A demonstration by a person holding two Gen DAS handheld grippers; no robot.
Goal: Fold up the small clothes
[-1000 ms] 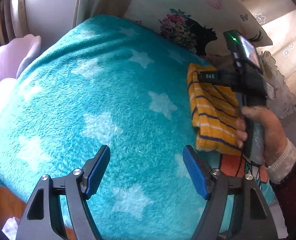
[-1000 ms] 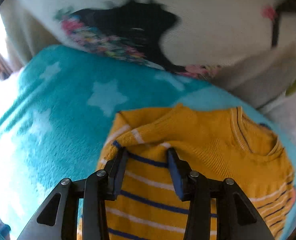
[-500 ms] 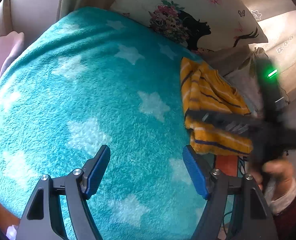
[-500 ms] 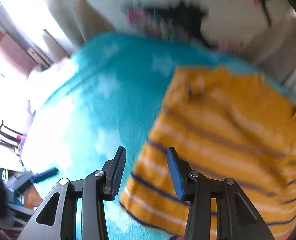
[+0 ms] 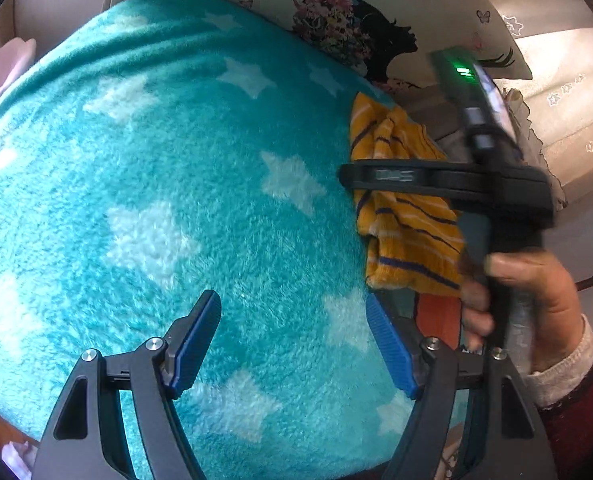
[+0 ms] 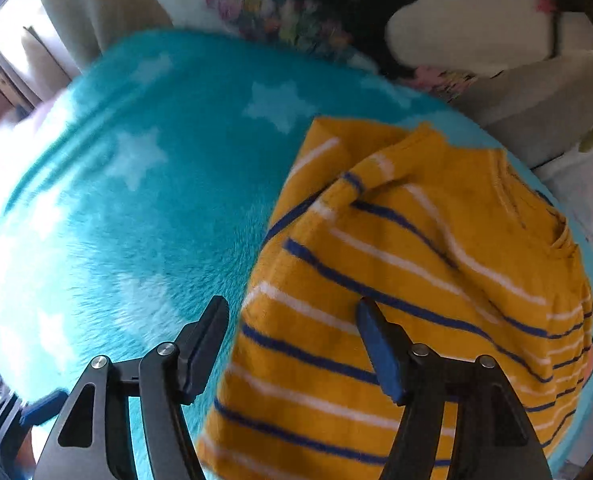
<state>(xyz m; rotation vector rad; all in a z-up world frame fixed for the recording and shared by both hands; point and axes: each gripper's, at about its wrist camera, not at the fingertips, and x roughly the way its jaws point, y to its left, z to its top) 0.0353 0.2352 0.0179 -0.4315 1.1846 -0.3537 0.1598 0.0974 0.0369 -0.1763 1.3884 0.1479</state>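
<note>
Yellow striped sweater (image 6: 408, 280) lies folded on the teal star blanket's (image 5: 156, 184) right; right gripper (image 6: 296, 344) and left gripper (image 5: 292, 340) both gape, empty.

A small mustard-yellow knit sweater (image 6: 396, 280) with thin blue and white stripes lies folded on a teal fleece blanket with white stars (image 6: 156, 208), near the blanket's right edge. One striped sleeve is folded across its top, loosely bunched. The ribbed neckline points to the right, and the striped hem lies nearest the right wrist camera.
</note>
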